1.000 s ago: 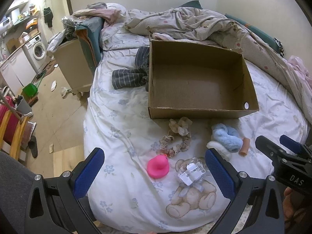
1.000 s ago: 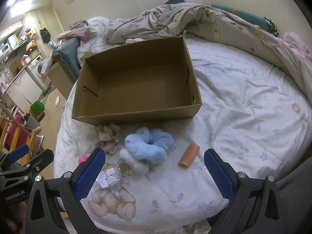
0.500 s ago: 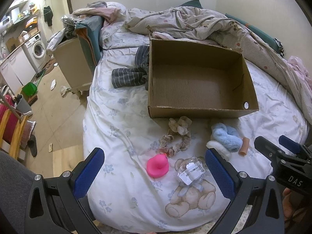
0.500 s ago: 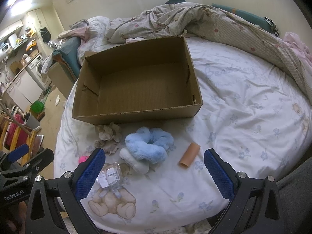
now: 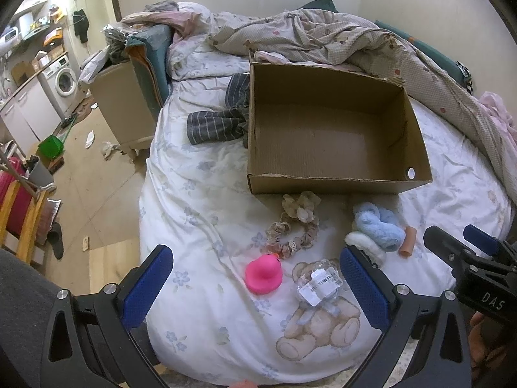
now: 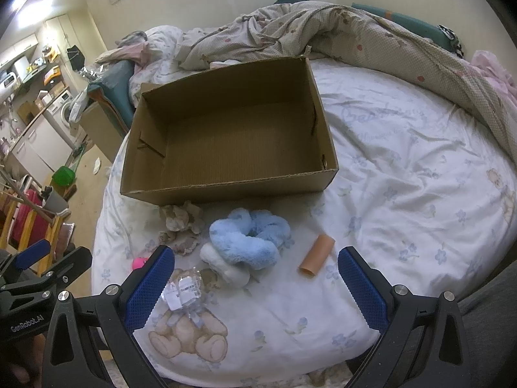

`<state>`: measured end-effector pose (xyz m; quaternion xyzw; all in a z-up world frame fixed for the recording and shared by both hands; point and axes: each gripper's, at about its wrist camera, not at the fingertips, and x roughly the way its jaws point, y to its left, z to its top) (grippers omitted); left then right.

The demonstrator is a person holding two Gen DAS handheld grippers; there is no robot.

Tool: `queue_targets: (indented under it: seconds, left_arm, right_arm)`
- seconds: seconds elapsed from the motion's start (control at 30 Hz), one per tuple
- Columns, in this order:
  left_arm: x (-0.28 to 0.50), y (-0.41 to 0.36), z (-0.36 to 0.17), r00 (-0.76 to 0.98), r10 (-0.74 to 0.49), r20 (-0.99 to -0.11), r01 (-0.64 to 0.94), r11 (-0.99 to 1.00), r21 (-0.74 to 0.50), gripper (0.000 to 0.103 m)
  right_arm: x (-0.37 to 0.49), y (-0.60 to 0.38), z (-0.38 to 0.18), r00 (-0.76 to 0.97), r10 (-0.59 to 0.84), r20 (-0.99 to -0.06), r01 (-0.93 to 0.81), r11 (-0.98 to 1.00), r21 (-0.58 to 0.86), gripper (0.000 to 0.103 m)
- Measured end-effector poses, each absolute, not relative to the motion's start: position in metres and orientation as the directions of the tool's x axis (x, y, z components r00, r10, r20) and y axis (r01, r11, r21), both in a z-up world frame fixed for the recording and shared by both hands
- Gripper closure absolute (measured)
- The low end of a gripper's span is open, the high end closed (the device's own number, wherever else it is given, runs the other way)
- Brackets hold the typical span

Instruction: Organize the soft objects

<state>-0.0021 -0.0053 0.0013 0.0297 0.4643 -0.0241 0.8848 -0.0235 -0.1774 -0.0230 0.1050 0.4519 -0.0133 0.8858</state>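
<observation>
Scrunchies and small soft toys lie on the bed sheet [image 6: 404, 168] just ahead of both your grippers, with nothing lifted yet. Your right gripper [image 6: 257, 278] hovers with its blue pads spread wide and empty; the fluffy blue scrunchie [image 6: 248, 236] sits just beyond its fingertips, slightly toward the left pad, resting on a white scrunchie [image 6: 223, 266]. Its ring lies flat, with its longer span running across the gap between your pads. A tan tube [image 6: 316, 253] lies ahead toward the right pad, tilted away.

Your left gripper [image 5: 257, 278] is equally wide and holds nothing. Between its pads you have the pink rubber duck [image 5: 263, 273] and a clear crinkled packet [image 5: 318, 283] near the right pad; the beige lace scrunchie [image 5: 295, 226] lies farther out.

Beyond everything stands the open cardboard box [image 6: 226, 190], empty, its near wall facing you.

Your right gripper is probably the nearer one for the blue scrunchie: it likely needs only a short forward dip before closing across the ring.
</observation>
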Motion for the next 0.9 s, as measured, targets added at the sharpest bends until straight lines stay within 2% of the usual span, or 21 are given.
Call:
queue_targets:
  seconds: [0.7,0.9]
  left_arm:
    - [0.003,-0.003,-0.007,0.537,-0.007,-0.844,0.059,0.998,0.029,0.000]
    - [0.023,0.010,-0.016,0.436,-0.014,-0.900,0.019,1.000,-0.006,0.000]
  right_arm:
    - [-0.024,-0.172,-0.023,0.578,0.082,-0.812,0.104,0.980,0.172,0.000]
    - [-0.016,-0.182,-0.019,0.549,0.118,-0.827,0.122,0.968,0.219,0.000]
